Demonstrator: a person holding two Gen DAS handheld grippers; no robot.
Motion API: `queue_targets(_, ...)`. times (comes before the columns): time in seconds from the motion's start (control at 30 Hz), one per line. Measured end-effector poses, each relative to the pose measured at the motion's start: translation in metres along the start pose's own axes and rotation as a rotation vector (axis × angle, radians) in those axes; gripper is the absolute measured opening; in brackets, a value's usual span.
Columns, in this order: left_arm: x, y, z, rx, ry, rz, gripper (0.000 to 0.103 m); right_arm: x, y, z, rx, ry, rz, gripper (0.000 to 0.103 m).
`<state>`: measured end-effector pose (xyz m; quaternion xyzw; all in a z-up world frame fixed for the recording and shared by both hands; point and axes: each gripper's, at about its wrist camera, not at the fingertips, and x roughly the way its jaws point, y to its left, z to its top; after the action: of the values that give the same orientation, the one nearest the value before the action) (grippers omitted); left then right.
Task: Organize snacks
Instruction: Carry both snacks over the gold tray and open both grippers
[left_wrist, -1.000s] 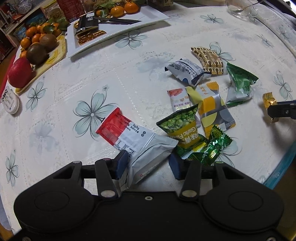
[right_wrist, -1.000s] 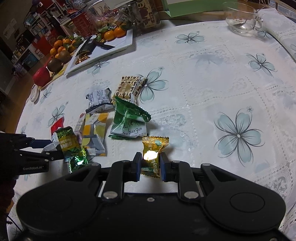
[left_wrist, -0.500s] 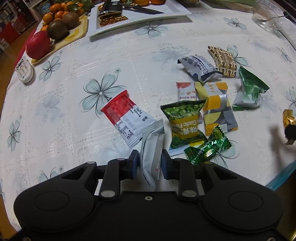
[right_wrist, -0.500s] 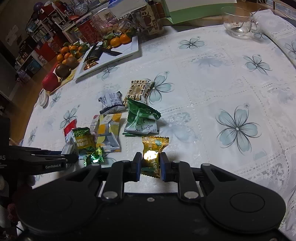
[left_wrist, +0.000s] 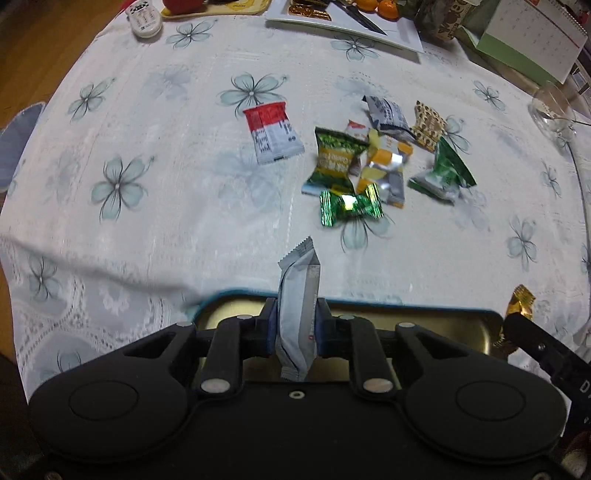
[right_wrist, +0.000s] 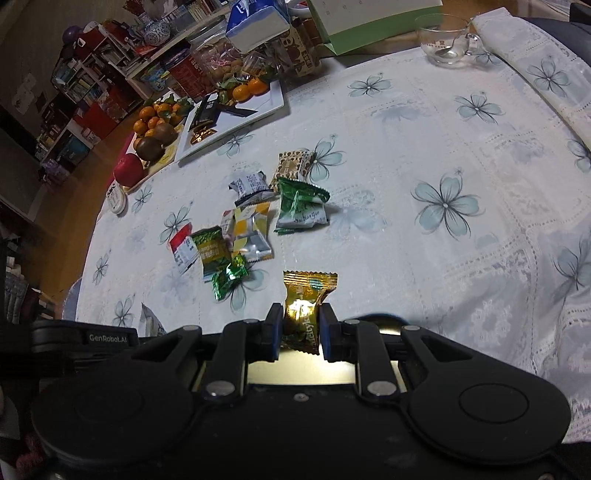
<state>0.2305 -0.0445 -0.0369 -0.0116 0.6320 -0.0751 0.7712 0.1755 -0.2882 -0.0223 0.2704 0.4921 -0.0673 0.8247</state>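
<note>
Where clamped: grey packet (left_wrist: 298, 317) between left gripper (left_wrist: 297, 326) fingers

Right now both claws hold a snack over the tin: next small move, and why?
Probably open the left claw and drop the grey sachet. It hangs pinched upright above the gold tray, whose blue rim sits just ahead. The right claw grips the gold candy over the same tray, so it can release afterwards.
</note>
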Motion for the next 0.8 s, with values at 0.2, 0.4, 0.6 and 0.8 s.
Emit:
queue_targets(0.2,-0.016,0.0,-0.06,0.008,0.001,0.01,0.027,-0.027,-0.003,-0.042,0.007,0.014,0.008,0.022)
queue_targets(0.4,-0.018,0.001,-0.104,0.028,0.016,0.042,0.027,-0.044,0.0,-0.086,-0.03,0.016,-0.007,0.022)
queue_targets(0.6,-0.015,0.002,-0.137,0.044,0.025,0.06,0.027,-0.057,0.004,-0.124,-0.084,0.014,-0.033,0.022)
queue_targets(0.8,-0.009,0.004,-0.164,0.063,0.032,0.083,0.028,-0.066,0.006,-0.151,-0.115,0.007,-0.068,0.022)
